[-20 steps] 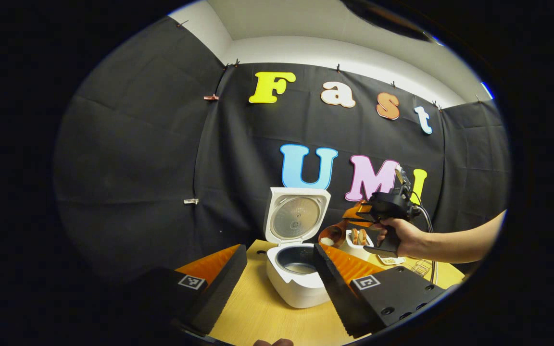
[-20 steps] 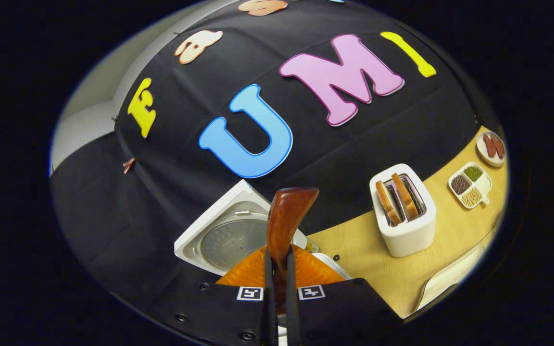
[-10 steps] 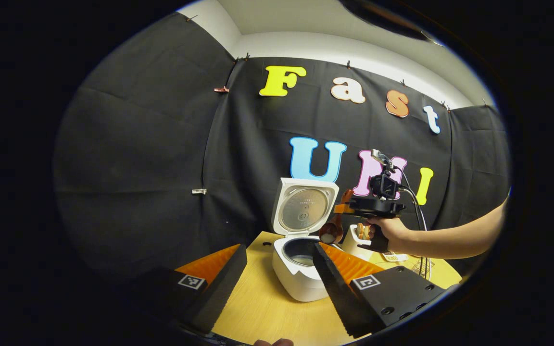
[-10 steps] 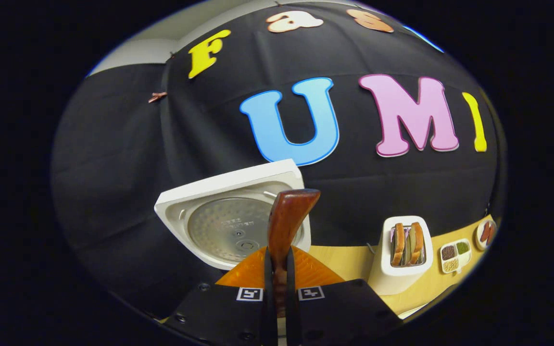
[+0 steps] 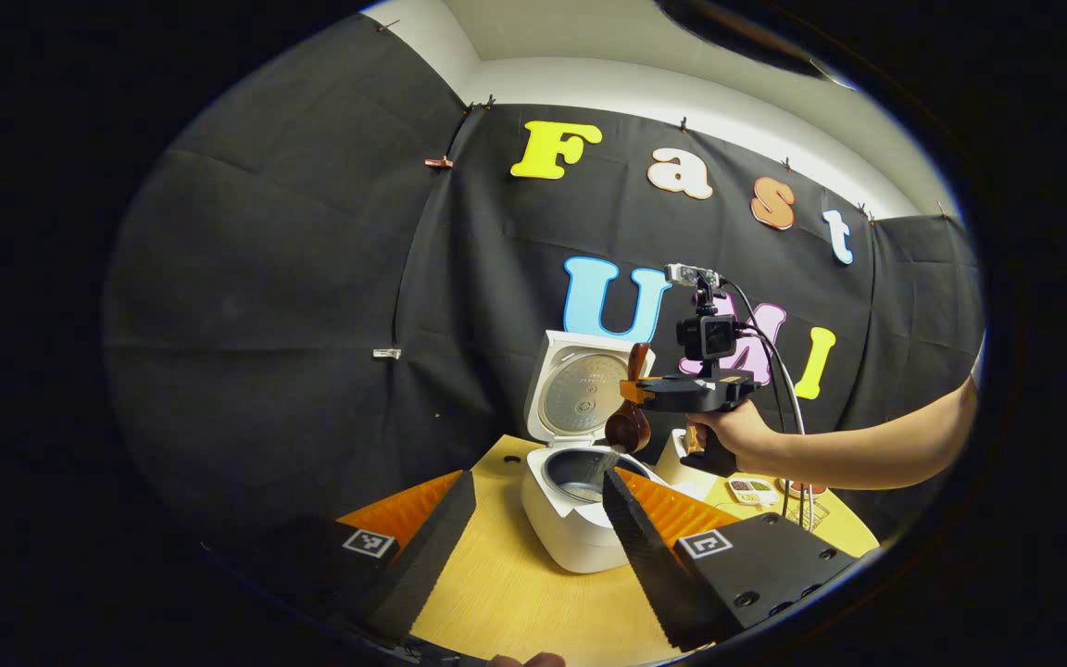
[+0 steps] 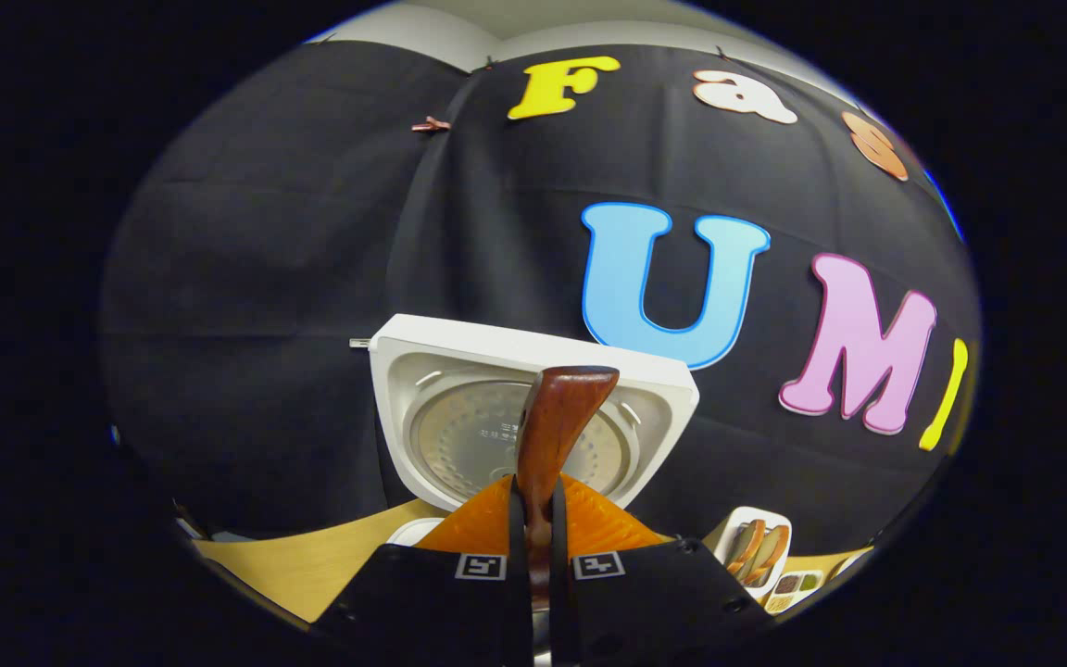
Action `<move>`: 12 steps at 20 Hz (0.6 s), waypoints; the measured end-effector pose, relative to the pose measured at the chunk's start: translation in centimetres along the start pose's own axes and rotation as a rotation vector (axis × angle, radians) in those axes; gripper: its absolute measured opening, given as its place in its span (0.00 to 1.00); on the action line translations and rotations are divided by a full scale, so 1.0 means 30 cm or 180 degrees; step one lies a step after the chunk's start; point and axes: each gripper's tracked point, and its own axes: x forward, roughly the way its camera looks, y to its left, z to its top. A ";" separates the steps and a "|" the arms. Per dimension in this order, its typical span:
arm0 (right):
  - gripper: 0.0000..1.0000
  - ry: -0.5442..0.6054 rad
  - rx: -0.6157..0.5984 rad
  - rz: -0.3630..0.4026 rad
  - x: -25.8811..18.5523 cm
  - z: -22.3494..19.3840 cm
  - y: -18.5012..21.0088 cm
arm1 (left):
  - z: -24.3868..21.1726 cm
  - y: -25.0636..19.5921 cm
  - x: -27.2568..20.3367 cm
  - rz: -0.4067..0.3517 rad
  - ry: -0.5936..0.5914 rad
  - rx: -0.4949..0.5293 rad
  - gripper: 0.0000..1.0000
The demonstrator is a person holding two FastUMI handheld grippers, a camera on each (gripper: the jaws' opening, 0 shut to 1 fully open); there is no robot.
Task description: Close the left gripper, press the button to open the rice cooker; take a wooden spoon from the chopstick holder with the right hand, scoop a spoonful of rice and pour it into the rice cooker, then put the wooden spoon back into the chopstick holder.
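Left gripper (image 5: pixel 533 519) low in the left gripper view, its two black sawtooth fingers spread wide with nothing between them, bare pale wooden tabletop (image 5: pixel 506 593) in the gap. Just beyond the fingertips, the white rice cooker (image 5: pixel 571 519) stands near the table's far-left edge, lid (image 5: pixel 584 394) up and upright, grey inner pot (image 5: pixel 580 468) open on top, free room above it. Right fingertip overlaps the cooker's right side, so that rim is cut off.

Over the pot, the right gripper (image 5: pixel 631 394) is held by a hand (image 5: pixel 737 440) with its forearm coming in from the right. It is clamped on the dark brown wooden spoon (image 5: pixel 629 421), bowl hanging down above the pot; something pale streams from it, too small to tell as rice.

Right gripper view: right gripper (image 6: pixel 533 556) fingers pressed tight on the spoon handle (image 6: pixel 552 435), which rises in front of the lid's inside (image 6: pixel 459 426); spoon bowl hidden below. It also shows a white toaster with bread slices (image 6: pixel 756 547) and a divided white dish of grains (image 6: pixel 793 585) at lower right, partly cut off. Chopstick holder: cannot make out.
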 end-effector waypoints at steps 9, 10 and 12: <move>0.11 -0.0131 -0.1082 0.0246 -0.012 0.011 0.126 | -0.010 0.021 -0.001 0.0048 -0.0009 -0.0035 0.95; 0.11 -0.0146 -0.1202 0.0267 -0.012 0.009 0.138 | -0.012 0.028 0.000 0.0060 0.0001 -0.0052 0.95; 0.11 -0.0189 -0.1454 0.0316 -0.019 0.003 0.170 | -0.018 0.037 0.003 0.0080 0.0014 -0.0077 0.96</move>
